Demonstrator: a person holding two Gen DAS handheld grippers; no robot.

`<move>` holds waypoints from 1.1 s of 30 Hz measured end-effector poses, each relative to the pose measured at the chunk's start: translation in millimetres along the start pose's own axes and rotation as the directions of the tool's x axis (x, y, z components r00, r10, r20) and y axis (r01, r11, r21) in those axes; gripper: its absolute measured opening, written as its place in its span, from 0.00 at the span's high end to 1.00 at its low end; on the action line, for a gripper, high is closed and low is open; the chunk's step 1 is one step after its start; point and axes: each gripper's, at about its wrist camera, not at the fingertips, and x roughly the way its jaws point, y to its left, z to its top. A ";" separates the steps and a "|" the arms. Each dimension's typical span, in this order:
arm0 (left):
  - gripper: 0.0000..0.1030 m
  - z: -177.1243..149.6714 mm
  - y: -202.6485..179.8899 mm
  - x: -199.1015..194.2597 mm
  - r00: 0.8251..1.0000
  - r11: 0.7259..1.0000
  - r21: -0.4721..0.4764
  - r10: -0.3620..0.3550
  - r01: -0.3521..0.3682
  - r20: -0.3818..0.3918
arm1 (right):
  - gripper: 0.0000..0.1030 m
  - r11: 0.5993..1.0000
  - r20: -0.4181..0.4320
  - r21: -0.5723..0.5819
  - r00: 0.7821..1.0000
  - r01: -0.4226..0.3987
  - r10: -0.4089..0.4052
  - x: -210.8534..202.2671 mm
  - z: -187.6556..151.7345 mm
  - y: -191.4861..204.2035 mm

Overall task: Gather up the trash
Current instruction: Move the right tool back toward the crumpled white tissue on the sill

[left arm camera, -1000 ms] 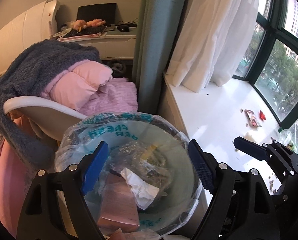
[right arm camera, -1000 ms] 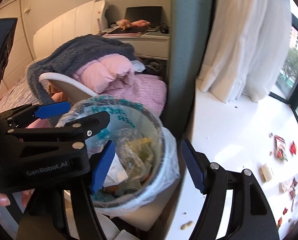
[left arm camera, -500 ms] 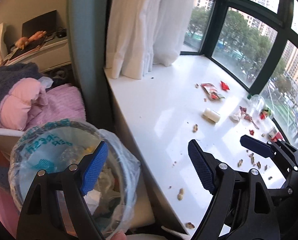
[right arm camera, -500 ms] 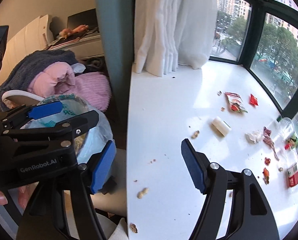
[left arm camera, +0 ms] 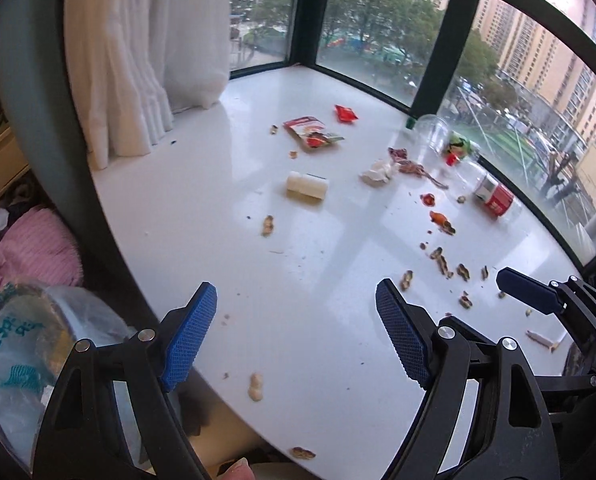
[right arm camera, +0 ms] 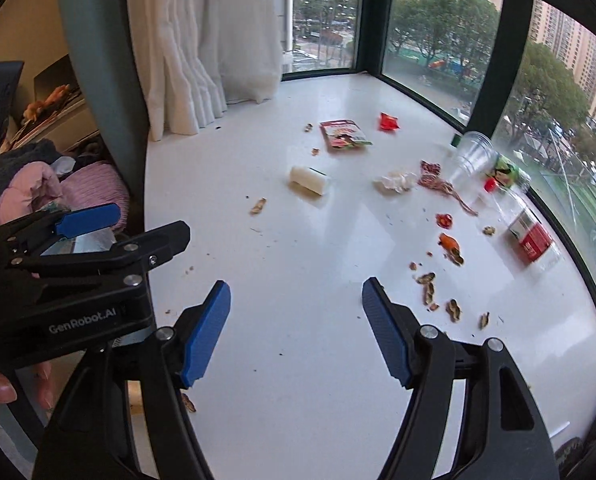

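White windowsill [left arm camera: 225,240] carries scattered trash: peanut shells [left arm camera: 442,260], a red snack wrapper [left arm camera: 312,133], a toppled plastic cup [left arm camera: 432,130]. Left claw [left arm camera: 295,338] and right claw [right arm camera: 295,330] hover above, both wide open and empty.

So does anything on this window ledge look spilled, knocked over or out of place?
Yes. The white ledge is littered: peanut shells scattered near the right, a snack wrapper and crumpled tissue further back, and a clear plastic cup and a red-labelled bottle lying on their sides by the glass.
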 end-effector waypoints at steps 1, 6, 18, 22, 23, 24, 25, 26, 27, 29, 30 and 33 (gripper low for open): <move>0.23 1.5 -9.3 2.4 1.000 1.000 0.026 -0.016 0.016 -0.002 | 0.36 1.000 -0.003 0.022 1.000 0.018 -0.018 -0.9 -2.3 -8.6; 0.23 11.1 -47.3 15.6 0.997 0.988 0.134 -0.078 0.079 -0.012 | 0.36 0.989 -0.017 0.120 0.996 0.090 -0.088 -4.6 -11.0 -45.7; 0.23 37.4 -95.7 44.7 0.991 0.963 0.235 -0.130 0.132 -0.024 | 0.36 0.957 -0.029 0.234 0.985 0.173 -0.171 -0.8 -11.3 -99.9; 0.23 42.3 -107.6 57.9 0.989 0.954 0.262 -0.139 0.146 -0.045 | 0.36 0.951 -0.050 0.247 0.983 0.186 -0.179 6.5 -12.1 -112.5; 0.23 43.7 -110.4 61.0 0.989 0.952 0.266 -0.141 0.149 -0.048 | 0.36 0.949 -0.054 0.253 0.982 0.189 -0.181 7.6 -12.5 -115.6; 0.23 45.2 -112.8 64.3 0.989 0.951 0.269 -0.142 0.151 -0.053 | 0.36 0.946 -0.058 0.262 0.981 0.193 -0.184 9.4 -12.5 -120.0; 0.23 46.9 -115.3 68.5 0.988 0.951 0.270 -0.143 0.153 -0.059 | 0.36 0.943 -0.063 0.268 0.980 0.197 -0.187 10.4 -12.7 -123.3; 0.23 48.1 -117.8 72.0 0.988 0.950 0.271 -0.143 0.155 -0.064 | 0.36 0.940 -0.068 0.276 0.980 0.201 -0.189 12.0 -12.5 -127.3; 0.23 49.3 -120.5 75.7 0.987 0.949 0.273 -0.144 0.157 -0.069 | 0.36 0.937 -0.072 0.282 0.979 0.204 -0.191 13.6 -12.6 -130.7; 0.23 52.0 -126.9 83.8 0.986 0.945 0.283 -0.148 0.165 -0.081 | 0.36 0.933 -0.082 0.293 0.977 0.210 -0.195 17.6 -12.9 -137.8; 0.23 53.4 -130.5 87.0 0.985 0.942 0.290 -0.152 0.170 -0.085 | 0.36 0.931 -0.089 0.298 0.977 0.212 -0.194 19.9 -12.8 -141.6; 0.23 58.4 -141.1 95.4 0.983 0.931 0.317 -0.166 0.183 -0.082 | 0.36 0.928 -0.097 0.305 0.976 0.216 -0.195 26.3 -11.1 -151.0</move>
